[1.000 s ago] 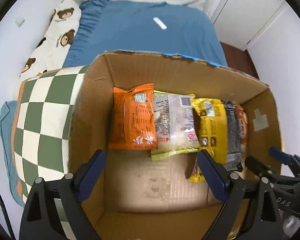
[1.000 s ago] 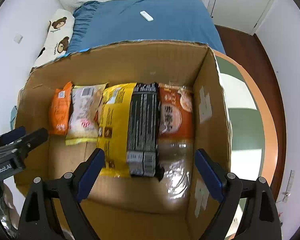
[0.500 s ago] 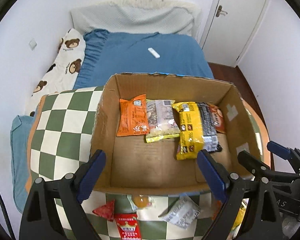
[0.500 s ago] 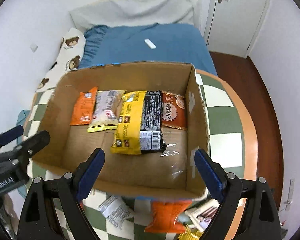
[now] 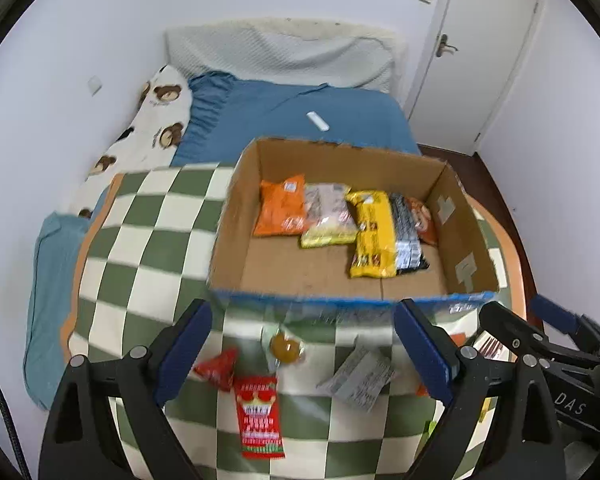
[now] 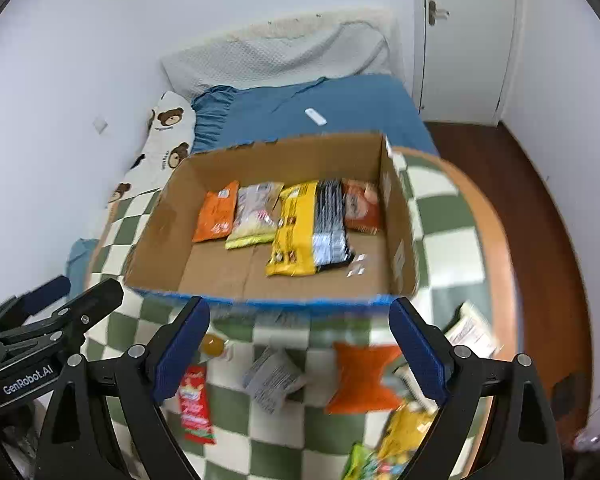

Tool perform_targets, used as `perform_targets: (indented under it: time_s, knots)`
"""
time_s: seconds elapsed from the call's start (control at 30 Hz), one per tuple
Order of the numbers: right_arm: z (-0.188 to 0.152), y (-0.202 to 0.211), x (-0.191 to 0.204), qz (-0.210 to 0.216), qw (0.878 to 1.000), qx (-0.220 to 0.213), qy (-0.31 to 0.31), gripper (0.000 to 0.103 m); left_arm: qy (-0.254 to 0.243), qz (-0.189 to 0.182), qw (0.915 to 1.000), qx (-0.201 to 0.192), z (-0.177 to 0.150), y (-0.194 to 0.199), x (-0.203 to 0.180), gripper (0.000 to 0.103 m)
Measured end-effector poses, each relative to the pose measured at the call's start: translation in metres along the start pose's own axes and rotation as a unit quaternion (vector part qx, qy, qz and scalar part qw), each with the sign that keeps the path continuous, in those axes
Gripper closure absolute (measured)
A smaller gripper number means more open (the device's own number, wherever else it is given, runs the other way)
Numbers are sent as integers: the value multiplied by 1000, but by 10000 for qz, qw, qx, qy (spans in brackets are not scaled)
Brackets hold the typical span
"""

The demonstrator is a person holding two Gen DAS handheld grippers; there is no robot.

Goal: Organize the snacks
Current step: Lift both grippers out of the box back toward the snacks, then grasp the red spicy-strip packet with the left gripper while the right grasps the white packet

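An open cardboard box stands on the checkered tablecloth. Inside, a row of packets lies along its far side: orange, pale, yellow, black and orange-red. In front of the box lie loose snacks: a red packet, a grey packet, a jelly cup and an orange bag. My left gripper and right gripper both hover open and empty above these loose snacks.
The round table has a green and white checkered cloth. Behind it is a blue bed with a bear-print pillow and a white remote. A white door is at the right, with dark wood floor beside the table.
Both grippers have pulled back and up out of the box, still open. The box now looks smaller and the loose snacks in front of it have come into view.
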State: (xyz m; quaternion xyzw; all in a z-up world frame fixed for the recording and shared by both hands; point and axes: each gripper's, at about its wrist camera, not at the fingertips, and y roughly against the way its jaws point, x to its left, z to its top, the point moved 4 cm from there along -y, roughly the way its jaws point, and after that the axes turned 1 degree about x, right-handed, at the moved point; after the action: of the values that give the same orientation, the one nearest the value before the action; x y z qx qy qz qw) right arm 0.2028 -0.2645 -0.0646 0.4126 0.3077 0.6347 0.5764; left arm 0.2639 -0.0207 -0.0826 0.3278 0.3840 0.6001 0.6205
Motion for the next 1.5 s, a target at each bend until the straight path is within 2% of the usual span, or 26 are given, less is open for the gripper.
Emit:
perform_targets:
  time_s: [0.13,0.27,0.4,0.5,0.57,0.6,0.67,0.7,0.73,0.8,0.93,0.97,1.0,1.07,1.13,1.3,1.47,1.5]
  knots:
    - [-37,-33,-11,324,9974,475,-446,10,173,285,9987,395,-35,-21,19,10]
    - [-74,-88,-15,404,9890,1091,-909,10,429,673,9897,1189,-84,-71,51,10]
    - [-103,-144,-9,119,9781,1607,-1319,10,537,796,9757,1969,-128,-123,75,10]
    - [-111,-173,1,-149,9726,1765,-1503,10,475,778,9687,2308,-149,-150,82,10]
    - [-112,-188,10,-439,9727,1817,-1376,10,434,697,9654,2474,-160,-162,84,10]
    - [-112,-197,18,-727,9741,1850,-1081,10,402,658,9648,2515,-163,-166,84,10]
    - [-113,-205,31,-1041,9764,1830,-481,16,308,566,9640,2581,-167,-172,83,10]
    - [-115,-205,39,-1110,9773,1799,-152,23,295,514,9640,2592,-168,-174,82,10]
    - [-120,-202,45,-1101,9774,1797,167,32,266,435,9641,2607,-169,-176,81,10]
    - [-131,-195,51,-1088,9743,1877,613,38,209,325,9635,2650,-169,-179,77,10]
    - [-164,-182,47,-860,9643,2250,1102,38,173,-1,9546,2973,-176,-197,66,10]
    - [-170,-181,45,-799,9621,2338,1151,37,153,15,9553,2954,-176,-199,66,10]
    - [-173,-178,43,-791,9632,2310,1129,35,96,29,9570,2898,-175,-200,64,11]
    - [-174,-170,41,-838,9679,2126,1047,28,-32,69,9604,2785,-174,-197,61,23]
    - [-175,-160,37,-669,9754,1962,747,27,-121,32,9605,2780,-173,-193,58,50]
    - [-183,-143,21,-364,9793,1991,-53,27,-160,35,9574,2883,-179,-183,60,54]
    - [-185,-161,6,-395,9779,2033,-298,28,112,16,9556,2944,-190,-190,67,52]
    - [-176,-167,8,-494,9777,2029,-239,36,121,23,9554,2949,-191,-191,71,52]
